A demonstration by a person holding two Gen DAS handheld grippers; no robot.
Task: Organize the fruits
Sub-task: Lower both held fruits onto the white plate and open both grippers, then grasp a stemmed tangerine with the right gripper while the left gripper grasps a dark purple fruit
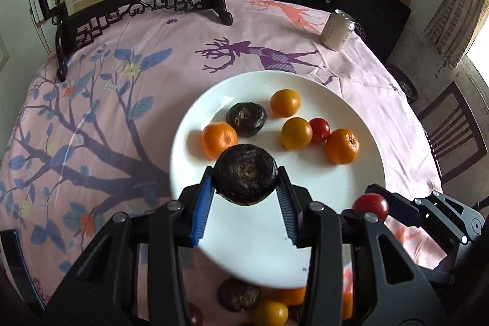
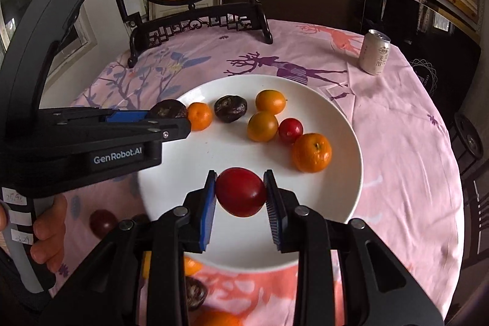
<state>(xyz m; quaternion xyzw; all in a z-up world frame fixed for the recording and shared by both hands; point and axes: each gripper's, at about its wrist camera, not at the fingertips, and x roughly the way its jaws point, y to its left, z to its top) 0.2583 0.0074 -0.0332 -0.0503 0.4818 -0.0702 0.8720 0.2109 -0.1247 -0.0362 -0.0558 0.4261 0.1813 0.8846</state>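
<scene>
Left tongs (image 1: 245, 177) clamp a wrinkled dark fruit (image 1: 245, 177); right tongs (image 2: 240, 194) clamp a glossy red fruit (image 2: 240, 191), both above the white plate's (image 2: 305, 240) bare near edge.

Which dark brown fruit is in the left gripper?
The nearer dark brown fruit, clamped in the left gripper; the other one lies on the plate.

My blue pads (image 1: 203, 210) are ribbed rubber on matt black plastic, pressed against a dull, wrinkled dark fruit (image 1: 245, 177) and a glossy smooth red fruit (image 2: 240, 192). Below me a glazed white plate (image 2: 214, 234) shines on a soft printed pink cloth (image 2: 397, 142). The can (image 2: 374, 52) looks like satin metal, the stand (image 2: 195, 20) like carved dark lacquered wood.
</scene>
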